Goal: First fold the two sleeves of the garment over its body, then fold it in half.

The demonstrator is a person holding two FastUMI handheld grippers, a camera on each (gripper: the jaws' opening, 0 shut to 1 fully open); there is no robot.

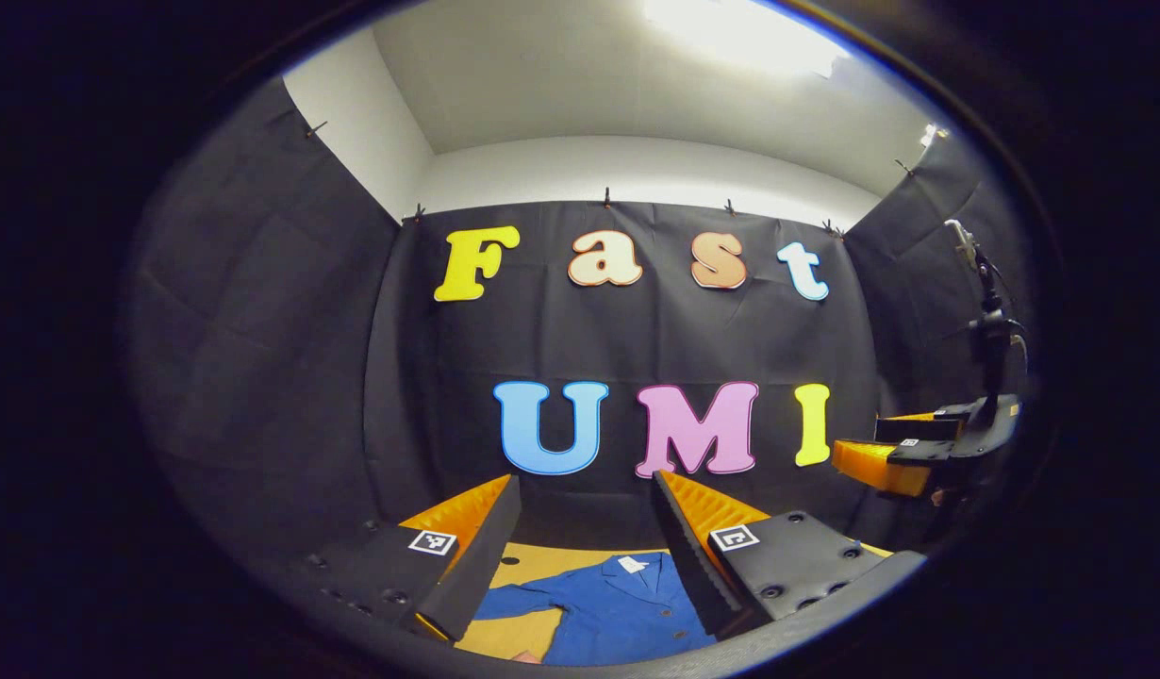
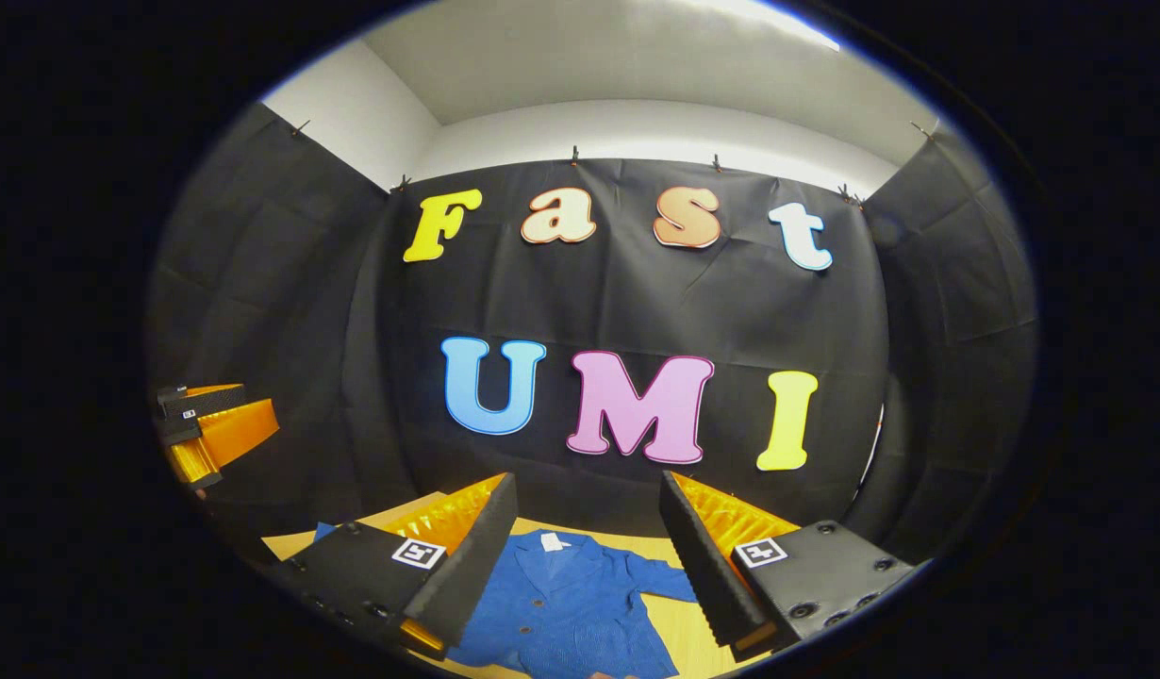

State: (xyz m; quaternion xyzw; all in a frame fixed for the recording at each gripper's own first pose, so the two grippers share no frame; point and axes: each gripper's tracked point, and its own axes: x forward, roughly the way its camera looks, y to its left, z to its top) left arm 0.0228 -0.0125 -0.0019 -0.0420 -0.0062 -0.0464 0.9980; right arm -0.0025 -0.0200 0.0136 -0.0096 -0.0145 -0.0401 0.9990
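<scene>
The blue garment point(image 2: 566, 604) lies flat on the wooden table point(image 2: 693, 627) at bottom centre, sleeves unfolded. Your left gripper point(image 1: 585, 538) and right gripper point(image 2: 589, 538) hang above it, jaws released. Descend carelessly and you risk bunching the cloth.

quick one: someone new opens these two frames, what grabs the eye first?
The blue garment lying flat on the wooden table, collar toward the booth wall, sleeves still spread out. Next, both grippers held open above it: the left gripper and the right gripper, each also showing off to the side in the other's view.
</scene>
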